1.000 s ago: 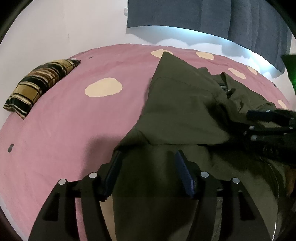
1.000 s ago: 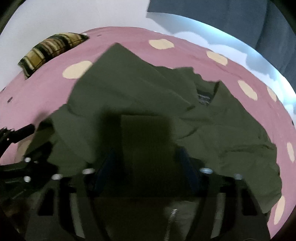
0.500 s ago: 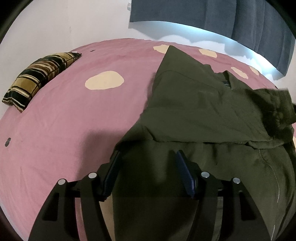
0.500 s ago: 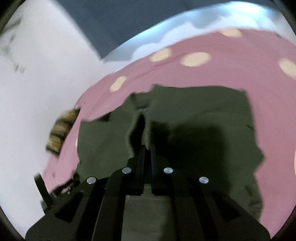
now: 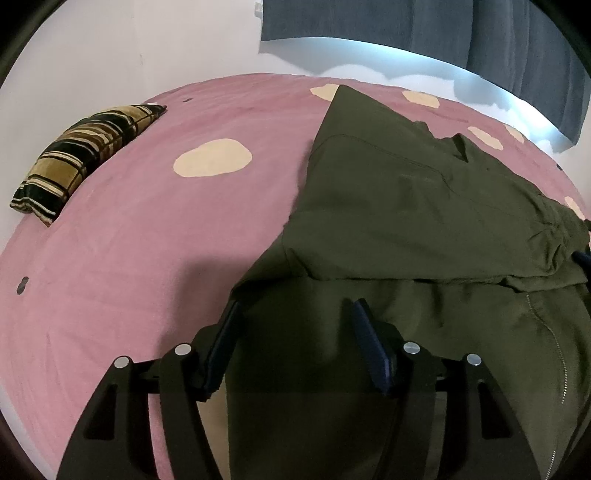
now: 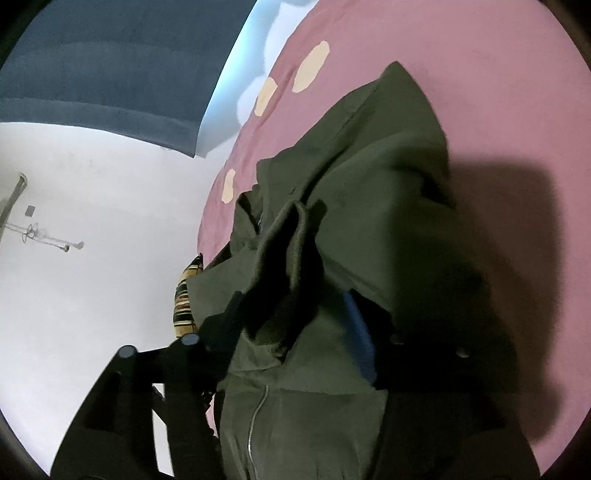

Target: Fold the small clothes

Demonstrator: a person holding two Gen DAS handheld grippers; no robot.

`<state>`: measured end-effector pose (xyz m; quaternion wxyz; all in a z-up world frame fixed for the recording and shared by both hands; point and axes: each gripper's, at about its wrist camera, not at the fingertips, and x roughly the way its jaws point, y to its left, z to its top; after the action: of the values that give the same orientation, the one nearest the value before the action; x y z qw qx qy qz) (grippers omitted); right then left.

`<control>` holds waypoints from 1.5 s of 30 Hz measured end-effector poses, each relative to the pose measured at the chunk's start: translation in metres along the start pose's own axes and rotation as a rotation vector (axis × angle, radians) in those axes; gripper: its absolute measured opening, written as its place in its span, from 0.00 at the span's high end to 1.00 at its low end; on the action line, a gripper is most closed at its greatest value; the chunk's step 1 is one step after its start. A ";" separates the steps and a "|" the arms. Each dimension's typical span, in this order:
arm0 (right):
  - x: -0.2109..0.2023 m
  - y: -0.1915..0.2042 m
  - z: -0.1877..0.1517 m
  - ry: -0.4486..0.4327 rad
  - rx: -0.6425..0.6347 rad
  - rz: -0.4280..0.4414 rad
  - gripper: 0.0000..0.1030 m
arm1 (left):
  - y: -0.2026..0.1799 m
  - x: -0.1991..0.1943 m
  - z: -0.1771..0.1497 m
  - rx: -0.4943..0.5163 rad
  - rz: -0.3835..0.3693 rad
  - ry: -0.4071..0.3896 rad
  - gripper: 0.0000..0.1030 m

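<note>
A dark olive zip jacket (image 5: 406,206) lies on the pink spotted bedspread (image 5: 147,240), one panel folded across it. My left gripper (image 5: 295,325) is open, low over the jacket's near left hem, with cloth between and under its fingers. In the right wrist view the jacket (image 6: 369,192) is bunched and its ribbed cuff (image 6: 291,236) stands up in front. My right gripper (image 6: 295,325) is open, tilted steeply, with cloth lying between its fingers. Its blue right pad (image 6: 356,332) shows and the left finger is partly hidden by cloth.
A striped black and gold pillow (image 5: 81,158) lies at the bed's far left, also seen in the right wrist view (image 6: 184,295). A white wall and dark blue curtain (image 5: 443,33) stand behind the bed. Bare bedspread lies left of the jacket.
My right gripper shut on the jacket, swung it over while rolling, and now stands open with the cloth released. The left gripper has stayed open and hardly moved.
</note>
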<state>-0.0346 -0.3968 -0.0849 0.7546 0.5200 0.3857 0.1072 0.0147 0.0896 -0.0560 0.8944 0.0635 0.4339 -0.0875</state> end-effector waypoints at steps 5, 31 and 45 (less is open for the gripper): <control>-0.009 0.003 0.003 -0.004 0.012 0.090 0.39 | 0.000 -0.001 0.000 -0.006 -0.002 -0.001 0.38; 0.135 0.227 -0.013 0.204 -0.394 -0.021 0.85 | 0.011 -0.013 0.002 -0.037 -0.022 -0.033 0.38; 0.156 0.399 -0.065 0.293 -0.619 0.398 0.86 | 0.051 -0.005 -0.003 -0.152 0.007 -0.008 0.38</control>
<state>0.1218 -0.0899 0.1771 0.7772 0.3117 0.3305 0.4355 0.0203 0.1408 -0.0526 0.8987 -0.0034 0.4356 -0.0517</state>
